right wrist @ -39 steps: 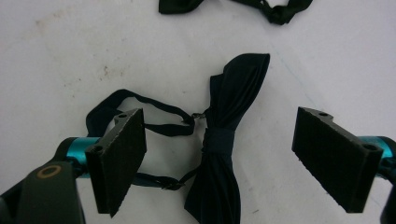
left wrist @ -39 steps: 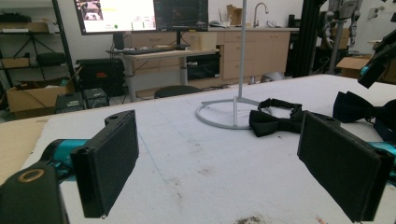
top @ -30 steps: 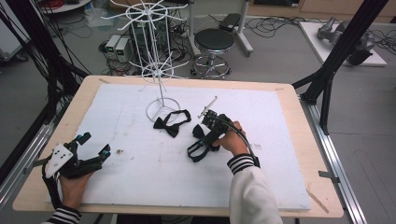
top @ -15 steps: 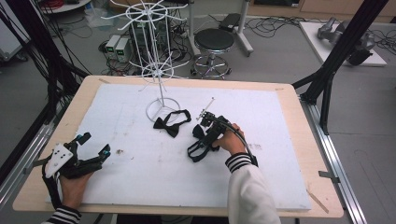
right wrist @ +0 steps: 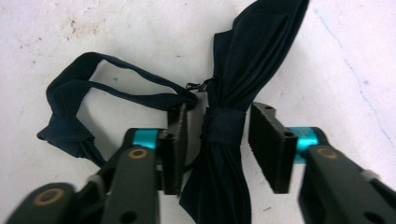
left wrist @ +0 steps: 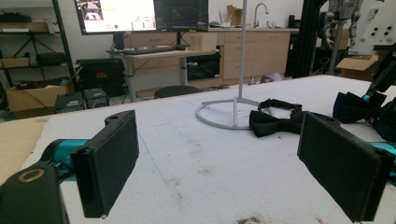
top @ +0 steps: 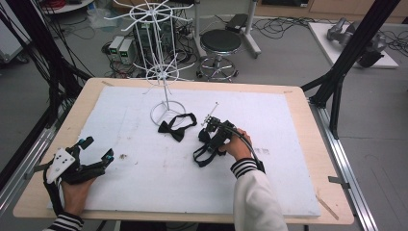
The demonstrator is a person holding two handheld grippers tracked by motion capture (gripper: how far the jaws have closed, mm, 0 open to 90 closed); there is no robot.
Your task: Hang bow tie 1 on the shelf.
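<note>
right gripper (right wrist: 215, 142): jaws closing astride navy bow tie (right wrist: 233, 93) knot (pads not touching), for centred pickup | left gripper (top: 98, 150): jaws wide, parked on desk (top: 298, 192)

- A wooden table (top: 298, 96) carries a white mat (top: 269, 125).
- A white wire stand (top: 166, 111) rests on the mat.
- One black bow tie (top: 176, 128) lies just beside the stand's ring base.
- A navy bow tie (right wrist: 233, 74) lies farther from the stand.

The right tongs (right wrist: 215, 140) have just been closing their jaws around the knot of the dark bow tie (right wrist: 243, 60). The knot sits between the pads, which stand just beside it on either side, a gap showing at the right pad.
</note>
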